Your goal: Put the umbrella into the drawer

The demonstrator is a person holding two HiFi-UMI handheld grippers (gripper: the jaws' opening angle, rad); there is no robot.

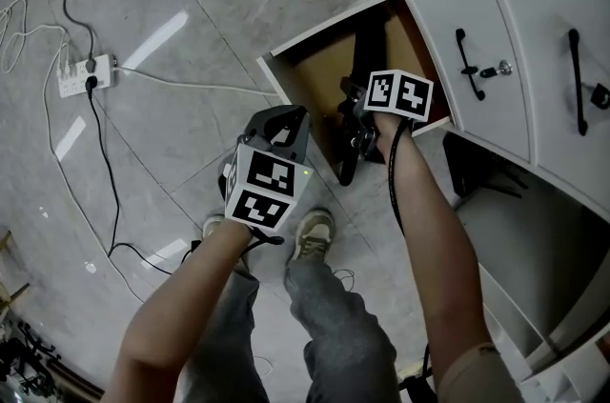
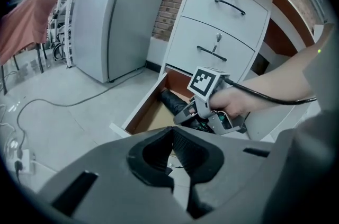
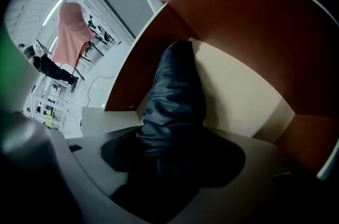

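A folded black umbrella (image 1: 365, 58) lies slanted in the open bottom drawer (image 1: 286, 77) of a white cabinet, its near end sticking out over the drawer's edge. My right gripper (image 1: 357, 120) is shut on that near end. The right gripper view shows the umbrella (image 3: 175, 96) running from the right gripper (image 3: 169, 151) over the drawer's pale floor (image 3: 238, 90). My left gripper (image 1: 284, 117) hovers left of the drawer over the floor, shut with nothing in it. From the left gripper (image 2: 174, 135) I see the umbrella (image 2: 170, 100), the right gripper (image 2: 198, 114) and the drawer (image 2: 139, 112).
Two shut white drawers with black handles (image 1: 467, 63) sit above the open one; one has a key in its lock (image 1: 496, 68). A power strip (image 1: 84, 75) with cables lies on the tiled floor at left. The person's shoes (image 1: 313, 234) stand near the drawer. A grey fridge (image 2: 100, 16) stands left of the cabinet.
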